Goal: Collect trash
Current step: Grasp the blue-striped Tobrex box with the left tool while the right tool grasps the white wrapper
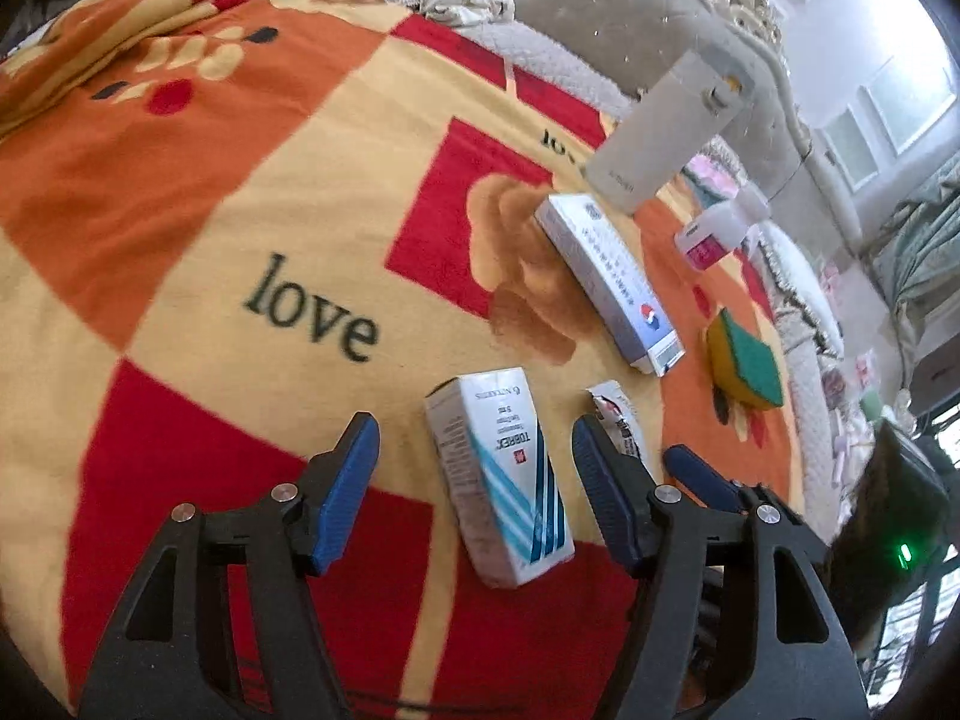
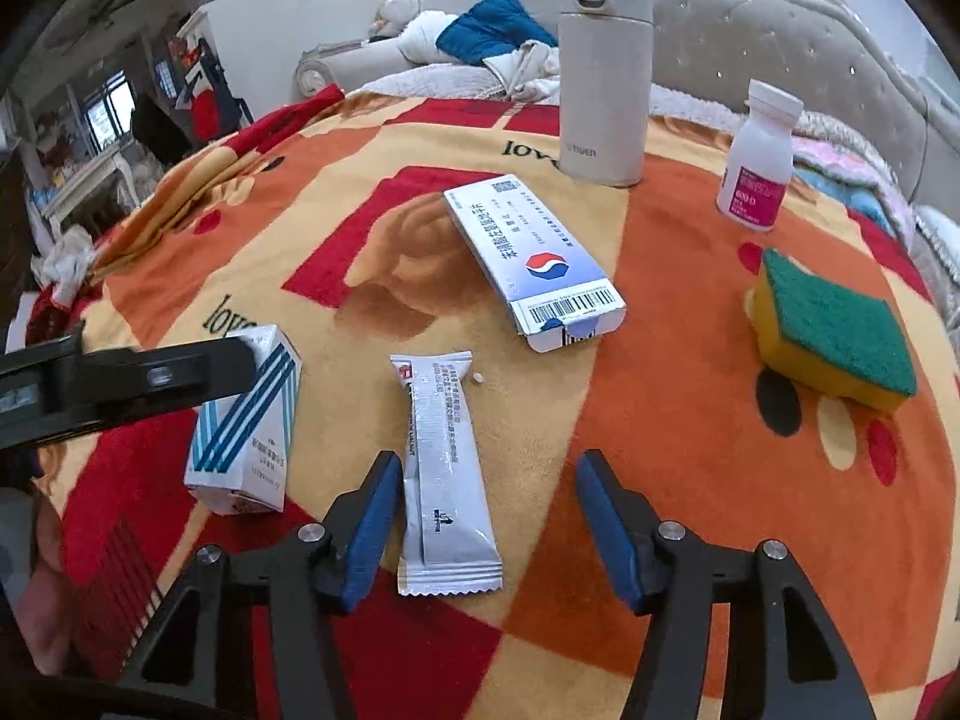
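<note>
Trash lies scattered on the patterned blanket (image 2: 690, 300): a small striped box (image 1: 498, 474), a silver sachet (image 2: 444, 480) and a long flat carton (image 2: 534, 258) with a barcode end. The left gripper (image 1: 474, 480) has its blue fingers spread to either side of the striped box, pads not touching it. The right gripper (image 2: 489, 516) is also spread, the sachet lying between its fingers (close against the left pad, whether touching I cannot tell). Further back stand a pale flask (image 2: 603, 72) and a white bottle (image 2: 759, 162) with a pink label, with a yellow-green sponge (image 2: 834, 330) nearer, well apart from both grippers.
</note>
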